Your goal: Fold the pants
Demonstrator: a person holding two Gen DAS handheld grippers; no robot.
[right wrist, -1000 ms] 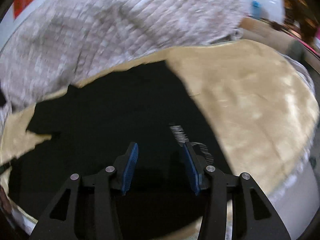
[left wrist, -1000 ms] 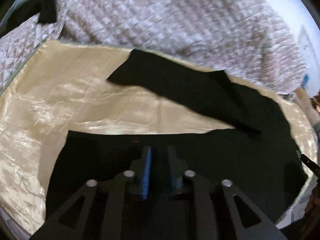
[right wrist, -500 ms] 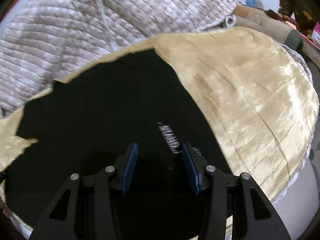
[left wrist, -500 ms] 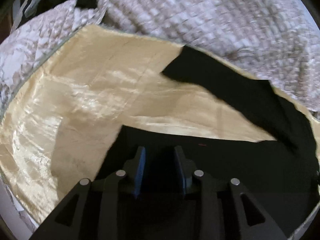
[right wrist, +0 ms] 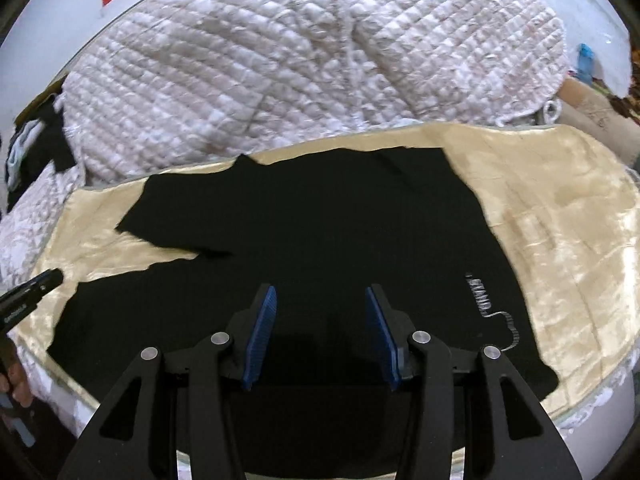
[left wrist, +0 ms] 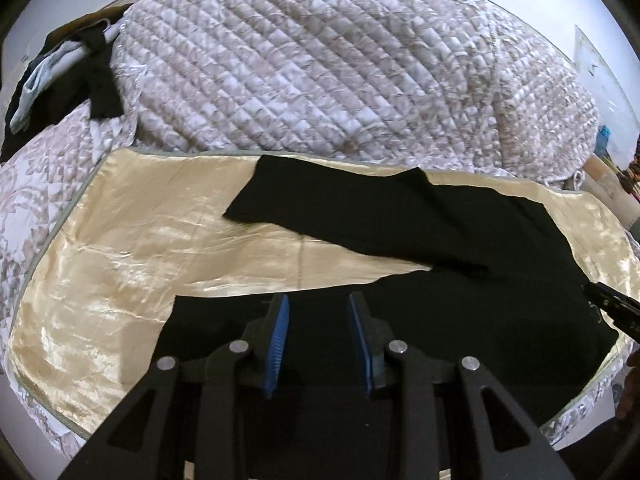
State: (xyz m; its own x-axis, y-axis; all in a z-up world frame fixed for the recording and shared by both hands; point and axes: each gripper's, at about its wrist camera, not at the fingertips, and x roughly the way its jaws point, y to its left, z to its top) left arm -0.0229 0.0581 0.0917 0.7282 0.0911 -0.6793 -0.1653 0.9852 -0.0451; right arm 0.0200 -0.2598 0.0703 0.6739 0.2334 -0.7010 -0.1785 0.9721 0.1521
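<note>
Black pants [left wrist: 460, 280] lie spread on a shiny gold cloth [left wrist: 120, 280]. The two legs point left and are splayed apart in a V. The far leg [left wrist: 320, 208] angles toward the back. The near leg lies along the front edge. In the right wrist view the pants [right wrist: 320, 232] show a white printed logo [right wrist: 484, 304] near the waist on the right. My left gripper [left wrist: 316, 304] is open and empty above the near leg. My right gripper [right wrist: 320, 294] is open and empty above the seat area.
A bulky quilted beige-and-white blanket [left wrist: 340, 60] is heaped behind the gold cloth. Dark clothes [left wrist: 72, 64] lie at the far left. The gold cloth's front edge [right wrist: 592, 392] drops off close to me. The left gripper's tip [right wrist: 32, 288] shows at the right view's left edge.
My left gripper has opened from shut and let go of the near leg. Both grippers have pulled back and risen. The near leg now lies flat along the front.
</note>
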